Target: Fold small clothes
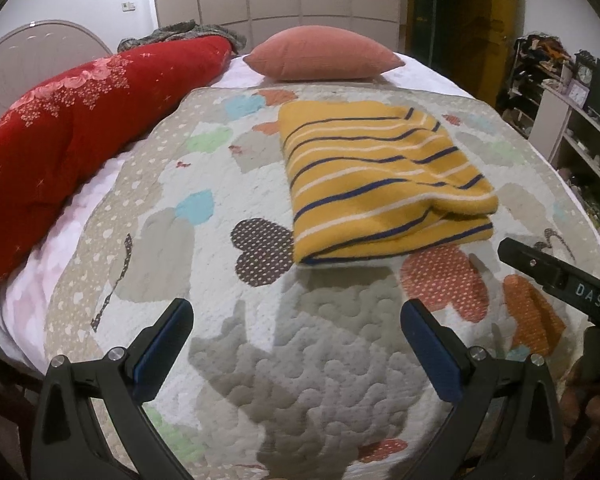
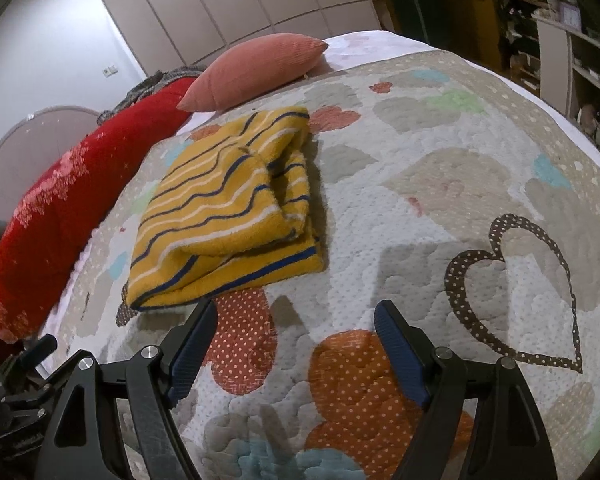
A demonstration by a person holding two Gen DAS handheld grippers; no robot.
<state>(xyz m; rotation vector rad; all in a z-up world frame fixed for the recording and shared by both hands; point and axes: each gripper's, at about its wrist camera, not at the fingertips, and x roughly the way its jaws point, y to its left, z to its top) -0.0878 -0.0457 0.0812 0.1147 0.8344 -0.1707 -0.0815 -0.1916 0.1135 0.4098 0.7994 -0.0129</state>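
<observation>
Left wrist view shows the left gripper (image 1: 296, 320) with fingers spread wide over a heart-patterned quilt (image 1: 340, 380), empty, the folded yellow striped garment (image 1: 380, 184) lying ahead of its right finger, while the right gripper (image 2: 296, 316), likewise spread and empty, has the garment just beyond its left fingertip.

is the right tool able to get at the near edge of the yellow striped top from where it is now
Probably yes. The right tool stands open and empty just short of the folded yellow striped top, whose near edge lies flat on the quilt. Nothing sits between them, and the left tool is off to the side.
</observation>
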